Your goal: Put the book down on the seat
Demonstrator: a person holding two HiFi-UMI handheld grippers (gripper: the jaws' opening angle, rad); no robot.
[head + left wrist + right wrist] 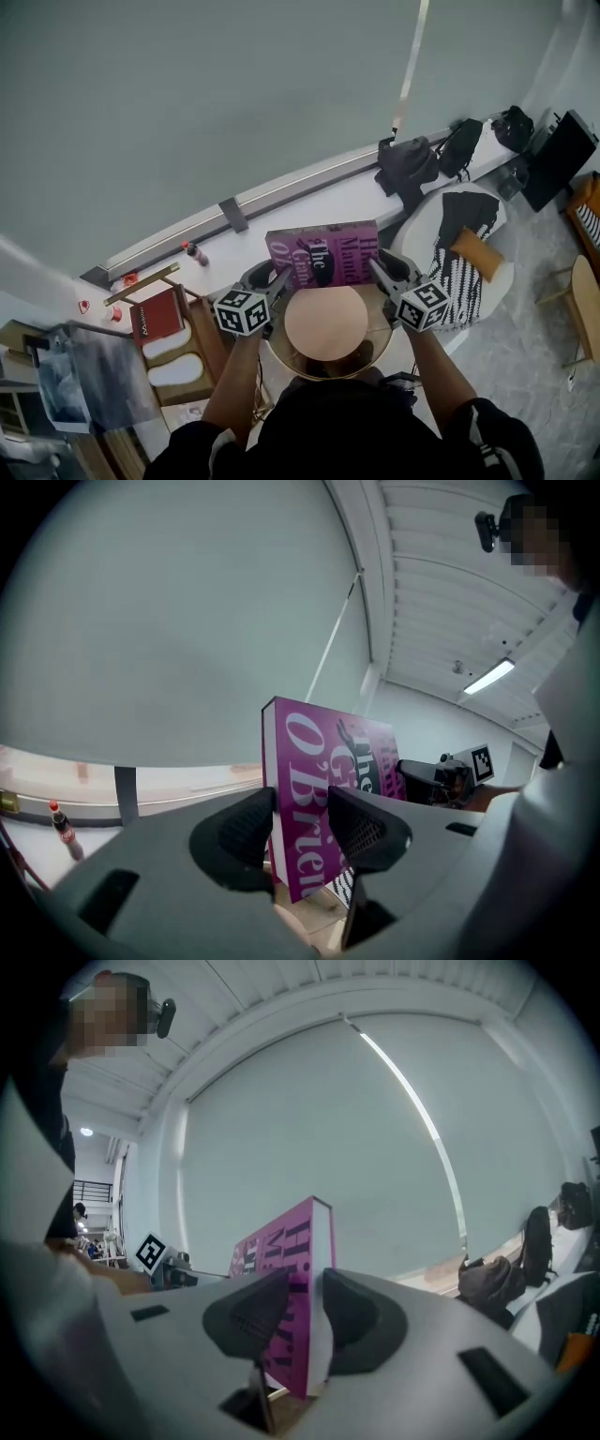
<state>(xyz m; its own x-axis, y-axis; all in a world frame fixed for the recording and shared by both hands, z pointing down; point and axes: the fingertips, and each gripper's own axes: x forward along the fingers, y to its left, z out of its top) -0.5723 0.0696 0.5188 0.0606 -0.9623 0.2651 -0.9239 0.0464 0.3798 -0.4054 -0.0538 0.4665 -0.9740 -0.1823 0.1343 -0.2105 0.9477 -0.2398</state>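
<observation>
Holding the purple book upright by its two ends, I have my left gripper and right gripper both clenched on it, so neither end can drop. It hangs above the round seat, not yet laid down.

Room seen from above: a broad pale grey blind fills the far wall, with a long white sill below it bearing a small dark bottle and dark bags. To the right, a round white chair with an orange cushion stands on grey floor; a ribbed white ceiling carries a lit strip lamp
</observation>
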